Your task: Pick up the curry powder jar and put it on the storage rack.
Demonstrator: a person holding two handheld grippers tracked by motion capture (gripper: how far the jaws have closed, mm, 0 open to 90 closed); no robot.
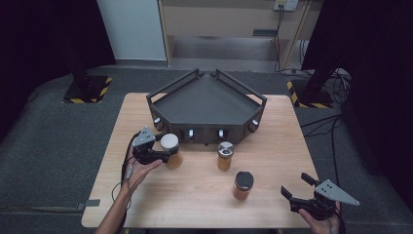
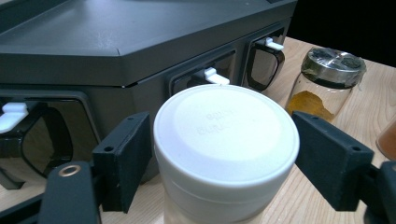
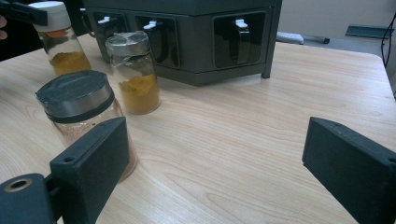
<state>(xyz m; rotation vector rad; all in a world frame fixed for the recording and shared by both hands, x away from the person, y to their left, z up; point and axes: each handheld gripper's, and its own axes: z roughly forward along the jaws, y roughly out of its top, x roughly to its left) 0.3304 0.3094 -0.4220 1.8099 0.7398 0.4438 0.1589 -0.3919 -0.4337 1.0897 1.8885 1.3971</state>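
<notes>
Between the left gripper's (image 2: pixel 219 154) black jaws sits a white-lidded jar (image 2: pixel 226 140). Beyond them, the rack (image 2: pixel 116 51) is dark grey with white tabs. Beside the right gripper's (image 3: pixel 215 163) black jaws, a black-capped jar (image 3: pixel 77 109) holds orange-brown powder.

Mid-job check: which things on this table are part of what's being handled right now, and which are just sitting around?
In the job:
- left tool, jaws either side of the white-lidded spice jar
- dark corner rack just behind it

Lying about:
- silver-lidded jar
- black-lidded jar
- right tool, open, holding nothing
</notes>
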